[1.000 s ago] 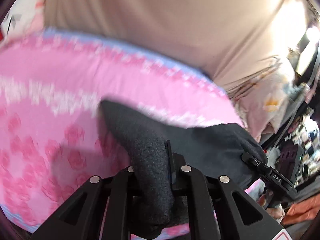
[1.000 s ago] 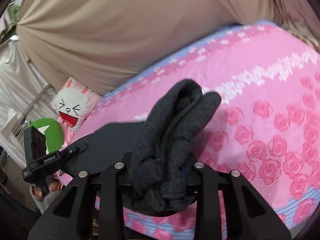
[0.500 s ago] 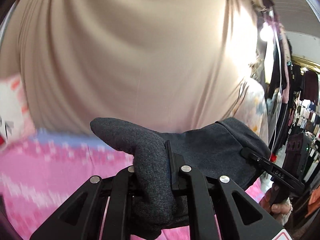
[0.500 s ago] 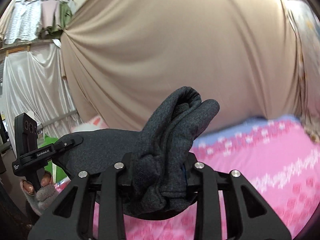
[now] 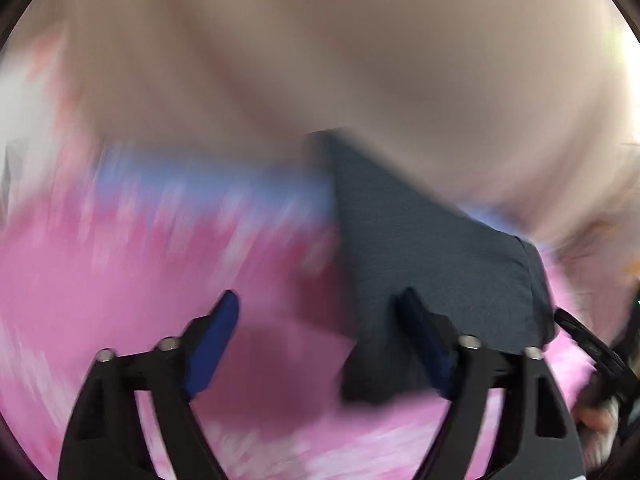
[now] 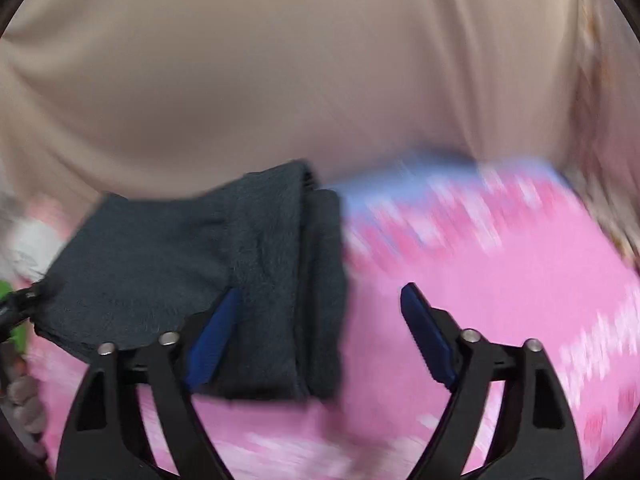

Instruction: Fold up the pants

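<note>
Left gripper point(image 5: 320, 312): jaws are seen spread wide, blue pads point(image 5: 212, 344) bare, nothing held. Half a second ago the dark grey cloth was pinched between them; it has been let go.

Pants, left view point(image 5: 432, 256): the dark grey pants are laid on the pink rose-print bedsheet point(image 5: 120, 264), just beside the right-hand finger and partly behind it. Whether cloth and finger touch cannot be told through the motion blur.

Pants, right view point(image 6: 208, 264): a folded stack is shown, its thick rolled edge lying towards the middle, resting on the sheet and partly behind the left-hand finger.

Right gripper point(image 6: 320, 308): also opened wide, empty; the bunched cloth clamped a moment ago has been released.

Backdrop: a beige curtain point(image 6: 280, 72) is hung behind the bed.

Meaning for the task: a fold is judged to have been carried over and dropped in place. The bundle looks compact, so the folding is judged close to done; smoothing or one more fold may be left.

Caution: both views are heavily smeared, so fine edges are not readable.
</note>
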Demonstrator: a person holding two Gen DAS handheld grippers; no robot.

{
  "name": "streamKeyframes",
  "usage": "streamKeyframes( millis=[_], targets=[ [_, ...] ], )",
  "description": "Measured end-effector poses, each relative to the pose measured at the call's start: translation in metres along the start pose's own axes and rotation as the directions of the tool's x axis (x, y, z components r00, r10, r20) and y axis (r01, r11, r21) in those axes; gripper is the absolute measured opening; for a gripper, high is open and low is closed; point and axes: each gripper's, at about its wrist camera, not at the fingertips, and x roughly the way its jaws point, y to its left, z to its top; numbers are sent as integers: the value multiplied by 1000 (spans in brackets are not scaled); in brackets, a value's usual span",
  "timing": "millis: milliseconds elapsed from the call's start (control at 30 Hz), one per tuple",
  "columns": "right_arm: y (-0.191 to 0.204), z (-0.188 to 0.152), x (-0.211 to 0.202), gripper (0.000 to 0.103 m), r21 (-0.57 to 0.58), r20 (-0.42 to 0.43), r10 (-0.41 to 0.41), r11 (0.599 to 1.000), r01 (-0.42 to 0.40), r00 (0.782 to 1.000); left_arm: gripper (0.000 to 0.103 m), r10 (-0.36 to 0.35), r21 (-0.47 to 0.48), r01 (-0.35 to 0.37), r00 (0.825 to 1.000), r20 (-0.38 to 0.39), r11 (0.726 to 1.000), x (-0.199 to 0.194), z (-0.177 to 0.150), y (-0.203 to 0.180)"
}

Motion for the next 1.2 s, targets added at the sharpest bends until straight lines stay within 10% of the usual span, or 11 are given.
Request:
streamKeyframes(
  millis=[67, 200, 467, 567, 633, 733, 833, 967, 1000, 1067, 1200],
  targets=[
    [-24, -26, 6, 61, 73, -36, 73, 995, -70, 997, 61, -40, -105, 29, 993, -111, 994, 33, -25, 33],
    [-11, -21, -8, 65, 26, 0, 81, 996, -81, 997, 61, -36, -127, 27, 997, -66, 991, 28, -29, 38],
    [8, -8, 52, 81, 39, -82, 86, 996, -83, 993, 85, -65, -186, 40, 990, -129, 982, 72, -13, 9],
    [21, -2, 52, 36, -13, -68, 110, 994, -111, 992, 84, -27, -158, 13, 996, -81, 987, 71, -15, 3],
    [36, 7, 37, 28, -94, -9, 68, 993, -68, 998, 52, -68, -128, 58, 995, -79, 990, 69, -15, -6],
    [37, 19, 16, 7, -119, 103, 6, 993, 6, 995, 61, -19, -66, 16, 999, -43, 998, 60, -16, -18],
    [8, 17, 40, 15, -79, 61, -168, 982, 173, 984, 75, 47, -68, -48, 999, -22, 997, 59, -23, -15],
    [-6, 11, 25, 18, 95, -1, 124, 988, -124, 992, 76, 77, -67, -71, 994, 83, 995, 34, -26, -13],
    [3, 10, 22, 34, 72, -5, 152, 986, -151, 988, 79, 88, -63, -81, 991, 105, 995, 30, -26, -14],
    [25, 8, 25, 64, 12, -29, 174, 985, -174, 984, 83, 88, -39, -84, 988, 128, 996, 25, -29, -18],
    [40, -5, 56, 62, -34, -110, 110, 993, -115, 988, 84, 103, 6, -105, 986, 130, 995, 27, -33, -27]
  ],
)
